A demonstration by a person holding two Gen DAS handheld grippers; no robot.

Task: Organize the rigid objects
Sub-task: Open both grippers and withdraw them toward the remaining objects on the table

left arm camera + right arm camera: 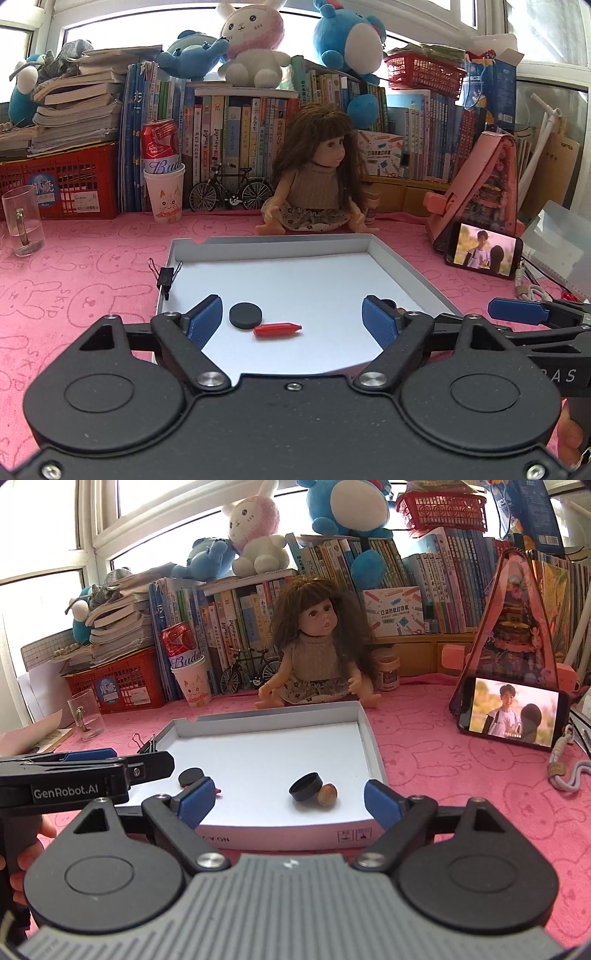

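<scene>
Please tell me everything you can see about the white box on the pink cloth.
The white box is a shallow, open, rectangular tray that looks like cardboard, with low walls and a printed front side. It lies flat on the pink rabbit-print cloth, in front of the doll. Inside lie a black disc, a red pen-like piece, a black cap and a brown nut touching that cap. A black binder clip sits at its left wall.
</scene>
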